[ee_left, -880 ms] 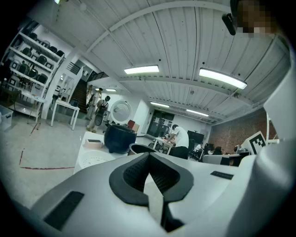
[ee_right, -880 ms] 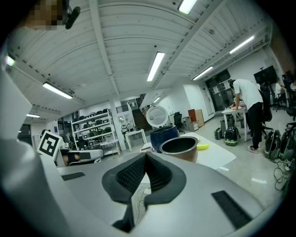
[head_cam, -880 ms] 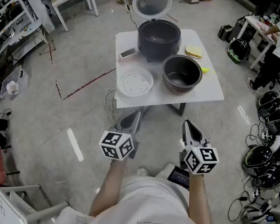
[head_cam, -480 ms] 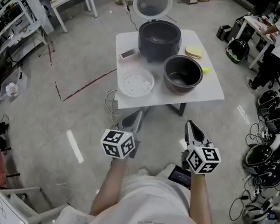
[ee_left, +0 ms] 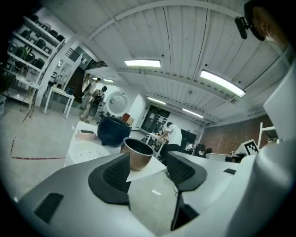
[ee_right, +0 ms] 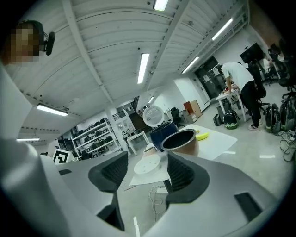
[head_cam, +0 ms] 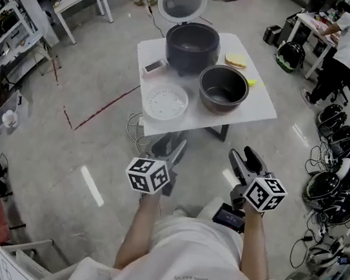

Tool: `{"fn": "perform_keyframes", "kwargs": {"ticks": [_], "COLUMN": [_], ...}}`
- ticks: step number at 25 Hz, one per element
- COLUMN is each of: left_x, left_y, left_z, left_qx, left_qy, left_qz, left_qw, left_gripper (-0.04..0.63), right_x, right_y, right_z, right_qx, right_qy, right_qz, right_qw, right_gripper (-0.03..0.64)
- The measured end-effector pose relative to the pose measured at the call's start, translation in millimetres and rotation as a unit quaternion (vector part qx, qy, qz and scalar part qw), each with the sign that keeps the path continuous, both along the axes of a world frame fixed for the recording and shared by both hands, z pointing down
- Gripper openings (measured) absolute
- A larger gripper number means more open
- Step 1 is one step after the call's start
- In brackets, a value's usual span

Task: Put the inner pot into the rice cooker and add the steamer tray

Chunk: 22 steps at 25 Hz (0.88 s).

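We hold our left hand-held gripper (head_cam: 168, 148) and right hand-held gripper (head_cam: 244, 158) open and empty, well short of the worktop (head_cam: 258, 106), inner pot (head_cam: 223, 88) at the left's one o'clock, the right's eleven, steamer tray (head_cam: 165, 101) at the left's twelve, rice cooker (head_cam: 191, 46) beyond

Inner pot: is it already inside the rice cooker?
No, the inner pot stands on the table beside the rice cooker.

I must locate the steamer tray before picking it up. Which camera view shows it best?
The head view: the steamer tray appears whole from above, on the table beside the inner pot. Both gripper views show it only at a low slant: the left partly behind a jaw, the right small between the jaws.
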<state>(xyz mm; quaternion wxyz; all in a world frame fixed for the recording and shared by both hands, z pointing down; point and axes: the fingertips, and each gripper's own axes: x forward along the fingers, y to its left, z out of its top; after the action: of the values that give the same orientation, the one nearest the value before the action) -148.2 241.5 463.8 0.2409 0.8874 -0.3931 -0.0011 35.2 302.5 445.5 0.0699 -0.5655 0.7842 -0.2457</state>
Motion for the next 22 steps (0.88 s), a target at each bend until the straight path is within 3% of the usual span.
{"fn": "perform_keyframes", "kwargs": {"ticks": [12,17,22], "left_x": [22.4,48.4,79.5], "left_y": [-28.4,-68.4,-131.8], "left_z": [24.9,37.2,42.8], "left_qx": [-0.029,-0.046,-0.04], "left_qy": [0.008,0.007,-0.019], "left_qz": [-0.01,-0.017,-0.037], "left_qw": [0.9995,0.9988,0.9983], "left_gripper": [0.259,0.256,0.247], "right_x": [27.3,56.4,96.0], "right_y": [-27.5,-73.3,-142.7], "right_z": [21.6,31.0,41.5], "right_qx": [-0.022,-0.031,-0.041], "right_qy": [-0.009,-0.014,-0.031], "right_qz": [0.005,-0.001,-0.011], "right_qw": [1.0,0.999,0.999], "right_gripper": [0.264,0.258,0.264]}}
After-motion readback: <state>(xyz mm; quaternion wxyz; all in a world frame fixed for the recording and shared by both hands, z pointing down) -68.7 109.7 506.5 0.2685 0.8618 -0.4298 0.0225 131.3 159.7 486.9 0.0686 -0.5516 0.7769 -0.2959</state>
